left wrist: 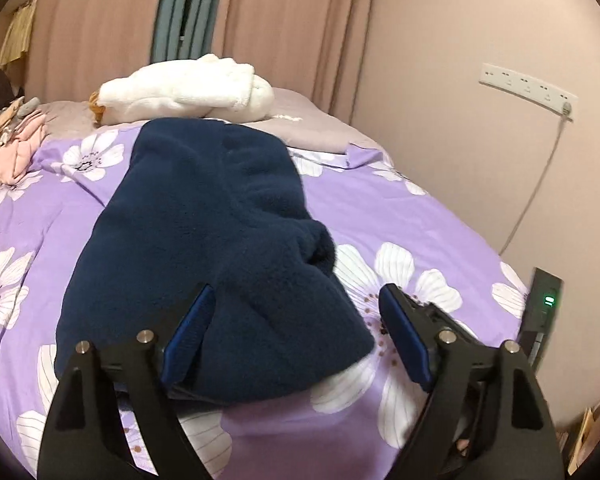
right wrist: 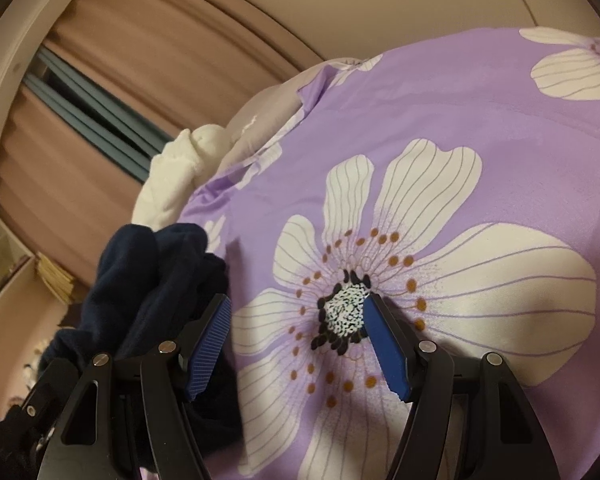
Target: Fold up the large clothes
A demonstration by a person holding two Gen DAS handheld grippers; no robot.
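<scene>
A large navy fleece garment (left wrist: 220, 240) lies folded lengthwise on the purple flowered bedspread (left wrist: 420, 216). My left gripper (left wrist: 296, 300) is open, hovering over the garment's near end, with its left pad (left wrist: 188, 332) above the fleece and the right pad (left wrist: 404, 340) over the bedspread. My right gripper (right wrist: 298, 312) is open and empty, close above a large white flower on the bedspread (right wrist: 480, 128). A bunched part of the navy garment (right wrist: 152, 280) lies beside its left finger.
A white plush blanket (left wrist: 188, 88) lies at the head of the bed on a grey pillow (left wrist: 312, 120). Pink clothes (left wrist: 12, 144) are piled at the left. A wall with a power strip (left wrist: 528, 88) and cable borders the bed's right side. Curtains hang behind.
</scene>
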